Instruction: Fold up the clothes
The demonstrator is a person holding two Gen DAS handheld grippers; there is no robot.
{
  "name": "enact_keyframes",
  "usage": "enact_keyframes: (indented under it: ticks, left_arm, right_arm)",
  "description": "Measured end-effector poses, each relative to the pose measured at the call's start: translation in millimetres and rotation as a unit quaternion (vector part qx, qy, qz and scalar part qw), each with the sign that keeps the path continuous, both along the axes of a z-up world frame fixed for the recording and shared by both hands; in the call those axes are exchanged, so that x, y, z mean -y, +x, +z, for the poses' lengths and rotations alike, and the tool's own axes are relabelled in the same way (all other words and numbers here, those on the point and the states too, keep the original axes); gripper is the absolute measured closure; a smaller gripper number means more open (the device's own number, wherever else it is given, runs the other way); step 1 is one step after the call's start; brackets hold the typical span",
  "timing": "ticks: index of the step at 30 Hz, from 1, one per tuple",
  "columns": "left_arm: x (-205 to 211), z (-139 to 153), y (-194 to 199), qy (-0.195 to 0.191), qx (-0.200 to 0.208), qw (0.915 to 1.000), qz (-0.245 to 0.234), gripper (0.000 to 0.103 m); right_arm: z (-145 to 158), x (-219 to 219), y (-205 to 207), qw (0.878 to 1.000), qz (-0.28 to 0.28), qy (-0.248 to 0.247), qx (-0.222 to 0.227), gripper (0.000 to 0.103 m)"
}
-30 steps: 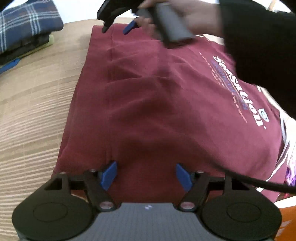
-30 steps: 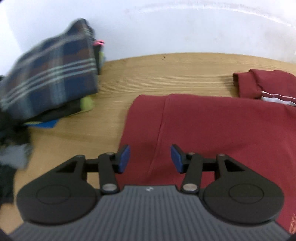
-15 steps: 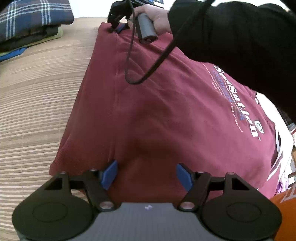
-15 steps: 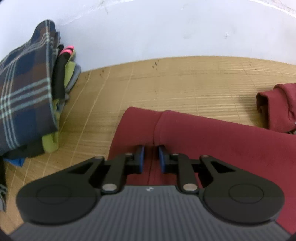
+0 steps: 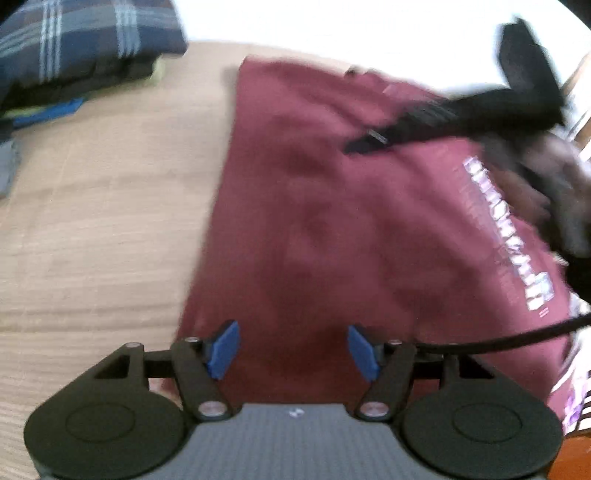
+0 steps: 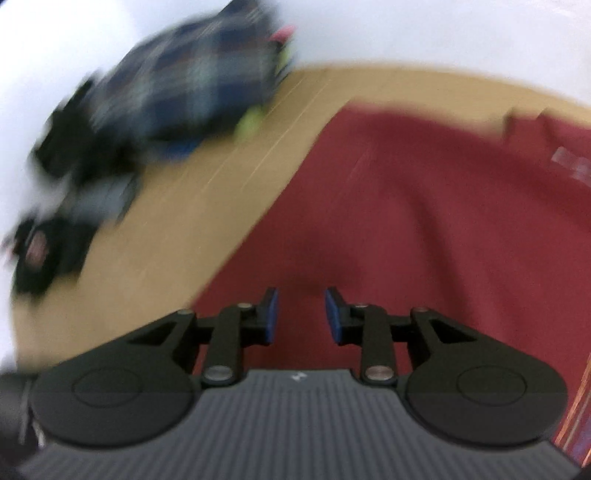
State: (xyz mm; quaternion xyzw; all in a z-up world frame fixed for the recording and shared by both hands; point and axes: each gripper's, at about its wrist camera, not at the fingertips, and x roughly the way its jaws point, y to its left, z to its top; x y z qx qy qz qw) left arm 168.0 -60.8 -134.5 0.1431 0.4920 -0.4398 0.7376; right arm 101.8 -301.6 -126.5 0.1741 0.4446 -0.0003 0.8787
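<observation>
A maroon T-shirt [image 5: 351, 229] with white lettering lies folded lengthwise on the wooden table [image 5: 92, 206]. My left gripper [image 5: 292, 349] is open and empty, low over the shirt's near edge. My right gripper [image 6: 301, 317] is open and empty, above the shirt [image 6: 424, 229] near its left edge. In the left wrist view the right gripper [image 5: 373, 142] shows as a dark blur over the shirt's far right part. Both views are motion-blurred.
A stack of folded clothes with a blue plaid piece on top [image 5: 85, 48] stands at the table's far left; it also shows in the right wrist view [image 6: 192, 85]. A white wall [image 6: 443, 33] runs behind the table. A black cable [image 5: 498, 341] crosses the shirt's right side.
My right gripper has opened, let go of the shirt's far corner and pulled back toward the right. My left gripper stays open at the near edge.
</observation>
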Motion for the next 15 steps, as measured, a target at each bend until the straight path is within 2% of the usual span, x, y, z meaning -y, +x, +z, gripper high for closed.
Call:
enact_keyframes:
  ticks: [2, 5, 7, 8, 11, 13, 15]
  left_arm:
    - [-9, 3, -4, 0.004, 0.012, 0.9999, -0.005, 0.038]
    - [-18, 2, -4, 0.023, 0.034, 0.999, -0.014, 0.038]
    - [-22, 1, -5, 0.036, 0.047, 0.9981, -0.02, 0.038]
    - [-23, 2, -5, 0.041, 0.05, 0.9976, -0.022, 0.038]
    - [-23, 13, -5, 0.046, 0.042, 0.9978, -0.022, 0.039]
    - [-19, 22, -3, 0.029, 0.046, 0.9983, -0.023, 0.038]
    - [-13, 27, -3, 0.006, 0.048, 0.9983, -0.03, 0.037]
  right_arm:
    - [-17, -32, -13, 0.999, 0.027, -0.019, -0.005, 0.071]
    - [-27, -82, -16, 0.995, 0.055, -0.085, 0.01, 0.066]
    - [-29, -110, -11, 0.988, 0.07, -0.14, 0.014, 0.063]
    - [-29, -119, -10, 0.984, 0.076, -0.158, 0.02, 0.069]
    - [-22, -105, -16, 0.992, 0.041, -0.114, 0.02, 0.07]
    - [-7, -82, -42, 0.996, -0.026, -0.066, 0.052, 0.068]
    - [2, -59, -83, 0.99, -0.112, -0.048, 0.073, 0.068]
